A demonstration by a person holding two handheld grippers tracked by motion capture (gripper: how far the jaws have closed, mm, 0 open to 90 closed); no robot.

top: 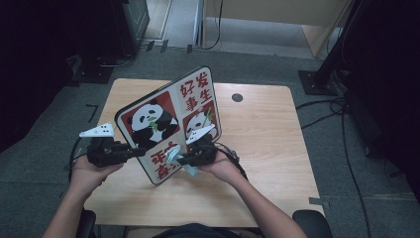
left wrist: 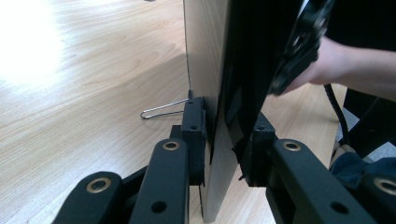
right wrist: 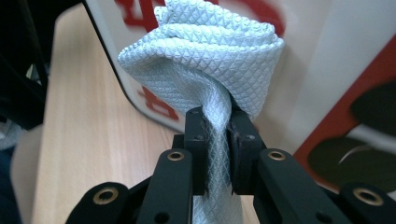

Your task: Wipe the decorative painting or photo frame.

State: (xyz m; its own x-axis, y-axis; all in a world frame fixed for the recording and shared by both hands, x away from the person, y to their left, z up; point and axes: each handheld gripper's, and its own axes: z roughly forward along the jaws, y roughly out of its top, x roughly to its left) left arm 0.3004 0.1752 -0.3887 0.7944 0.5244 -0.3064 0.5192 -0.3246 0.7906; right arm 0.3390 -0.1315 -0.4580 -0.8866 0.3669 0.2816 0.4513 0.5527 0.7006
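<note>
So the panda board (top: 168,124) is stiff, flat and probably light, propped up on edge mid-table (top: 257,144). The left gripper (top: 136,150) pinches its edge at about 8 o'clock, which looks like the sensible spot. The right gripper (top: 179,159) is clamped on a soft, floppy cloth (right wrist: 205,60) against the board's face. Behind the board, a thin wire stand (left wrist: 163,108) could snag.

Both forearms reach in from below, bent toward each other. The left claw (top: 130,151) lies level in the left hand (top: 91,168), pointing right, jaws a little apart. The right claw (top: 179,159) points left from the right hand (top: 221,166), jaws squeezed nearly together.
</note>
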